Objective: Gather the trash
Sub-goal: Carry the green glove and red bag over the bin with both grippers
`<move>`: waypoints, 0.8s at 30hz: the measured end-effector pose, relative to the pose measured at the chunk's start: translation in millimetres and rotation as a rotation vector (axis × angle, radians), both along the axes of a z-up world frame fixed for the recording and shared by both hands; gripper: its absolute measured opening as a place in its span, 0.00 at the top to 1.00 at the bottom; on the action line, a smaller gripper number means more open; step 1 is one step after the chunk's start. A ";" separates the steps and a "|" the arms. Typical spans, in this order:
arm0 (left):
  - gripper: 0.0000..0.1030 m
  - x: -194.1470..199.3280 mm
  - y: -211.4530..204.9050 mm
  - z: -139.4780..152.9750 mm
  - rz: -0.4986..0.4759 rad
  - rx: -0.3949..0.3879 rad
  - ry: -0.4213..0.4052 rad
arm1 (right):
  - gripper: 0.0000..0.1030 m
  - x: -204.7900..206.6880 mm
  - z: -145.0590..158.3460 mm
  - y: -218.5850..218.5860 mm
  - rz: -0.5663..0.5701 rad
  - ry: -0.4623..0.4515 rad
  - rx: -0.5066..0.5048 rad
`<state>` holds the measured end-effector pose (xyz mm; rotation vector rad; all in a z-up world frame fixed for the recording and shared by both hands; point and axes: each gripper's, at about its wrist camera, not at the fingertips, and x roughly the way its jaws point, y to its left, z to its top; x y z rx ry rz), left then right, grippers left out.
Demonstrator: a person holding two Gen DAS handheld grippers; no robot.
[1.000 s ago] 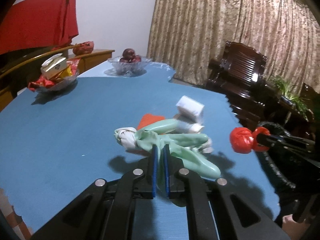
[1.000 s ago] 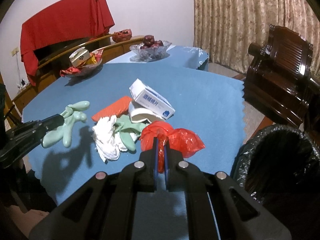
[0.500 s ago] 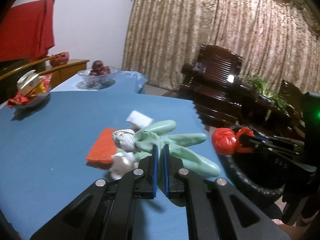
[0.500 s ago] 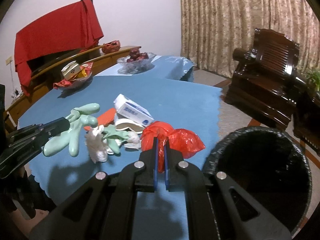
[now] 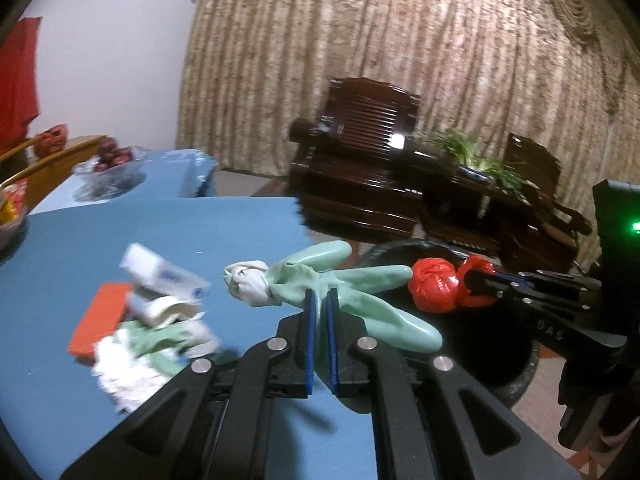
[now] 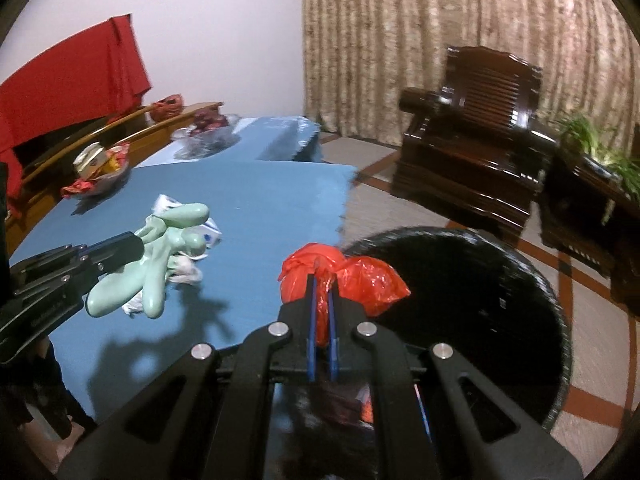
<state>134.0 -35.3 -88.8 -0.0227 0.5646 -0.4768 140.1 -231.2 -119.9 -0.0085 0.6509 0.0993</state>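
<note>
Right gripper (image 6: 322, 300): jaws closed to a narrow slit, pinching a crumpled red bag (image 6: 352, 276). The bag hangs clear of the tabletop, just past its right edge, at the near rim of the black bin (image 6: 520, 264) that stands on the floor beside the table (image 6: 260, 192).

Left gripper (image 5: 321, 308): jaws likewise nearly closed, clamped on a pale green glove (image 5: 360, 292) with a white wad (image 5: 250, 284) knotted at one end. The glove is held in the air above the tabletop's right edge, its fingers reaching toward the bin (image 5: 400, 248).

Remaining on the tabletop, toward the middle: a white tissue (image 5: 120, 372), an orange packet (image 5: 96, 320) and a white box (image 5: 160, 276), heaped together and touching.

Far edge: a snack dish (image 6: 100, 176) and a glass fruit bowl (image 6: 208, 132).
</note>
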 end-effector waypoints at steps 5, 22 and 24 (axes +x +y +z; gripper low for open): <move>0.95 2.1 -40.5 -3.2 -0.088 -0.001 0.000 | 0.96 -10.9 -7.3 -34.3 -0.078 0.013 -0.006; 0.95 19.2 -132.2 -26.1 -0.249 0.024 0.043 | 0.96 -27.8 -37.8 -107.9 -0.232 0.072 0.026; 0.95 19.6 -134.2 -29.4 -0.255 0.032 0.046 | 0.96 -27.9 -42.5 -112.1 -0.236 0.083 0.031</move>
